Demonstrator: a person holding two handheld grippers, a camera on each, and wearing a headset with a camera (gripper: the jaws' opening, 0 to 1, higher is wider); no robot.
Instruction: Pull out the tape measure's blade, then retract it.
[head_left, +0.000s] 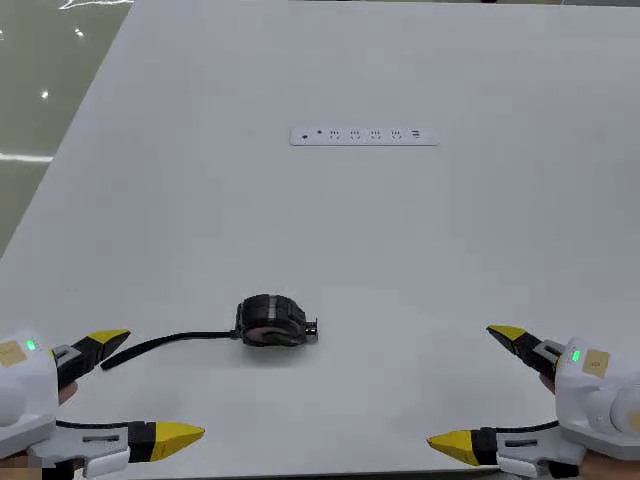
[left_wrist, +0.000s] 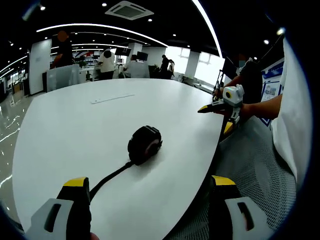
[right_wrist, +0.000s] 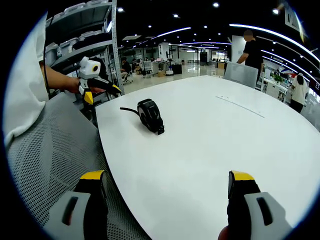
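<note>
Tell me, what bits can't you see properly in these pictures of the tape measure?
- Blade: rolled up inside the tape measure, hidden by its case in every view.
- End of the strap: in the left gripper view it goes behind a finger of the left gripper.
- Markings on the power strip: too small to read in the head view.

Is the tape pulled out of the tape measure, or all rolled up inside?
Rolled up inside. Only the end hook pokes from the tape measure; no blade lies on the table. The black line is its strap.
</note>
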